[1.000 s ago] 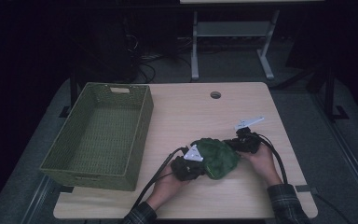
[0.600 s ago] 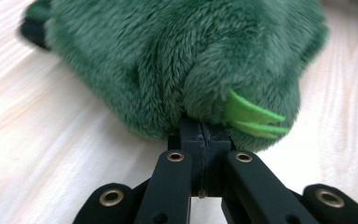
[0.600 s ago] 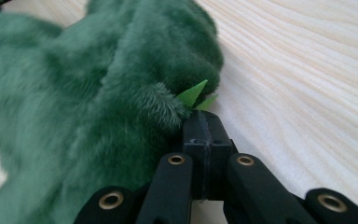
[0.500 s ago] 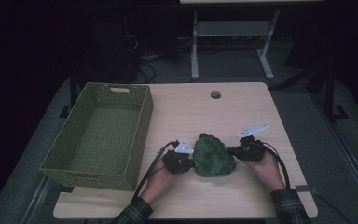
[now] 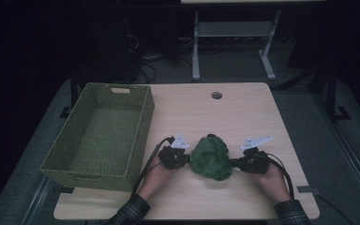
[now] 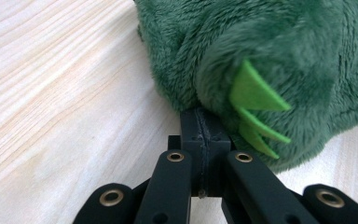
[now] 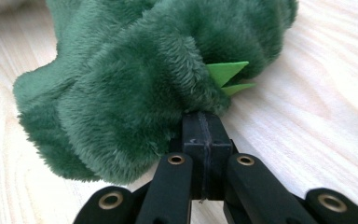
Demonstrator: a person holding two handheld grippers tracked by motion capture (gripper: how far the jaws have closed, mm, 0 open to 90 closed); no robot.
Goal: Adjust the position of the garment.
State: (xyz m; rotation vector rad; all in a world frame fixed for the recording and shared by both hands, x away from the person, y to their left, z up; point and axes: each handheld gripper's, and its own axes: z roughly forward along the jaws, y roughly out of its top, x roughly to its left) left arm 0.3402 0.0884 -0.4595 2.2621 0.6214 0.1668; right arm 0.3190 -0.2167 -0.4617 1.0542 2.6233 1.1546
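A: Item one, left tongs (image 5: 180,157). Condition?

B: Pinched fully together, tips buried in the fur at the left edge of the green plush toy (image 5: 211,158). In the left gripper view the two pads (image 6: 205,135) meet with barely a seam, nipping a fold of pile beside lime felt claws (image 6: 256,100).

A: Item two, right tongs (image 5: 236,162).

B: Same entry: closed tight on a tuft at the toy's right edge. The right gripper view shows the pads (image 7: 204,133) pressed together under a paw with felt claws (image 7: 227,74).

A: Item three, the toy itself.

B: On the wooden surface (image 5: 243,112), near edge, centre, strung between the two tongs. Against the earlier frames it has shifted left a little and lies more squarely; both hands have drawn level, one each side, where the right one sat farther back a second ago.

A: Meaning?

B: Judged a two-point hold now evened out, ready for a lift. Thin grips on fur alone could slip under the toy's weight.

A: Item four, surroundings.

B: Green woven basket (image 5: 136,101), left half of the surface, well apart from the toy; the probable destination.
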